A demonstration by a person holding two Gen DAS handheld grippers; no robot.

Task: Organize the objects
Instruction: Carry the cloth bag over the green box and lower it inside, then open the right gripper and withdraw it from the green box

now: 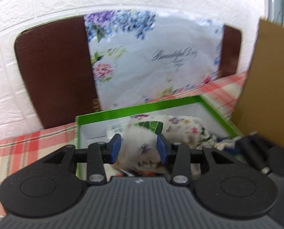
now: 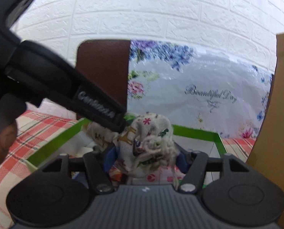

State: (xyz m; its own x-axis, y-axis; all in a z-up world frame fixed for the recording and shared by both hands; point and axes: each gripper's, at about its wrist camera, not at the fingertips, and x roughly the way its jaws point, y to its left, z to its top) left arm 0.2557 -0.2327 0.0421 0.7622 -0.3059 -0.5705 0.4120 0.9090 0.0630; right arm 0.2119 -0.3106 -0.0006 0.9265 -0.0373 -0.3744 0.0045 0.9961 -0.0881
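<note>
A white floral cloth is bunched up over an open green-rimmed box on the table. My left gripper has its blue pads against both sides of one bunch of it. In the right wrist view the cloth stands as a crumpled heap above the green box. My right gripper straddles the heap with its pads a little off the fabric. A finger of the left gripper reaches in from the upper left and meets the cloth. Small colourful items lie in the box under the cloth, mostly hidden.
A floral plastic bag hangs over a brown chair back behind the box, against a white brick wall. A tall cardboard panel stands close on the right. A red plaid tablecloth covers the table. A hand shows at left.
</note>
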